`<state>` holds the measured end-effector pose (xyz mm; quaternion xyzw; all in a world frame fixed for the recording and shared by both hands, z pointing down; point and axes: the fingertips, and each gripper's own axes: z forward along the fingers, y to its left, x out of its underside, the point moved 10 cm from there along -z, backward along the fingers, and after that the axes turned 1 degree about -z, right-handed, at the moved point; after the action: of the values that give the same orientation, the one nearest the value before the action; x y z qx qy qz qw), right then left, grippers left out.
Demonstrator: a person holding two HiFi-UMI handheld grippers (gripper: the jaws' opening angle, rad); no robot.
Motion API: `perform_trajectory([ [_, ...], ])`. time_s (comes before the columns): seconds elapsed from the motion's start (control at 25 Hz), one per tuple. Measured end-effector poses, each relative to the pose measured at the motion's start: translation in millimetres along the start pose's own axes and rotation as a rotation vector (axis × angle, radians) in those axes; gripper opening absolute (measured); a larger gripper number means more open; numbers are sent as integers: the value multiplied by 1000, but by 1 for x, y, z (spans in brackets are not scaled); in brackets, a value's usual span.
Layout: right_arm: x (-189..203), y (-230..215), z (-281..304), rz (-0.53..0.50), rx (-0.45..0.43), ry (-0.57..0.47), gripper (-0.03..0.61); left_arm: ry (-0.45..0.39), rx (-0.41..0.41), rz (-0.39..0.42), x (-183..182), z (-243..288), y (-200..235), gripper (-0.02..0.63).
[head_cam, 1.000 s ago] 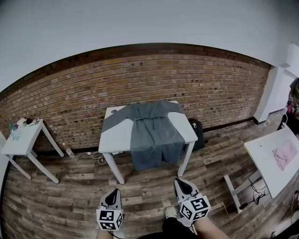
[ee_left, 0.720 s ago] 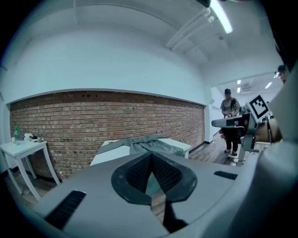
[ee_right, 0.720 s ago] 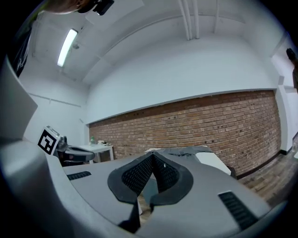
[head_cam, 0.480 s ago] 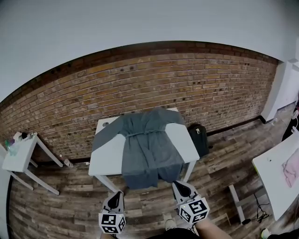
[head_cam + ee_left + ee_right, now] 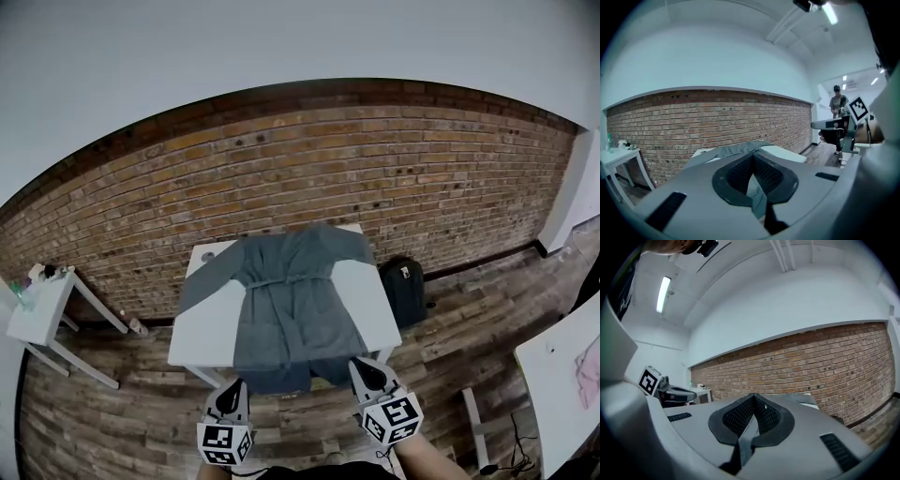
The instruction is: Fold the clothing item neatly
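Robe (image 5: 291, 305) in grey spread open on white table (image 5: 202, 330) against brick wall (image 5: 281, 169), hem hanging over near edge, left gripper (image 5: 229, 390) and right gripper (image 5: 365, 371) before it, both jaws together, empty, black bag (image 5: 405, 286) beside table.

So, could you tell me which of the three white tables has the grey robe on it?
The middle table, with the robe spread over it. The left table holds small items; the right table a pink cloth.

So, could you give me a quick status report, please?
Left hand-held gripper shut, empty; right hand-held gripper shut, empty. Grey robe spread on white table, unfolded, hem over near edge. Nothing in the way.
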<state>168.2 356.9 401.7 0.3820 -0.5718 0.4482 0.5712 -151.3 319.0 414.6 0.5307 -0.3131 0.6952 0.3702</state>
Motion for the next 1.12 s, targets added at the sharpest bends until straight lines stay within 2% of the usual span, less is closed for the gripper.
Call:
perform_trajectory([
  [0.16, -1, -8, 18, 30, -13, 2, -9, 24, -22, 11, -3, 2, 9, -8],
  [0.36, 4, -5, 45, 24, -40, 46, -9, 34, -47, -38, 1, 17, 30, -8],
  [0.6, 12, -21, 91, 5, 3, 82, -9, 29, 2, -42, 10, 75, 59, -8],
  [0.84, 2, -31, 176, -8, 23, 93, -9, 2, 37, -74, -2, 144, 118, -8],
  [1.12, -13, -21, 259, -34, 39, 118, -9, -13, 93, -109, -19, 207, 190, -8],
])
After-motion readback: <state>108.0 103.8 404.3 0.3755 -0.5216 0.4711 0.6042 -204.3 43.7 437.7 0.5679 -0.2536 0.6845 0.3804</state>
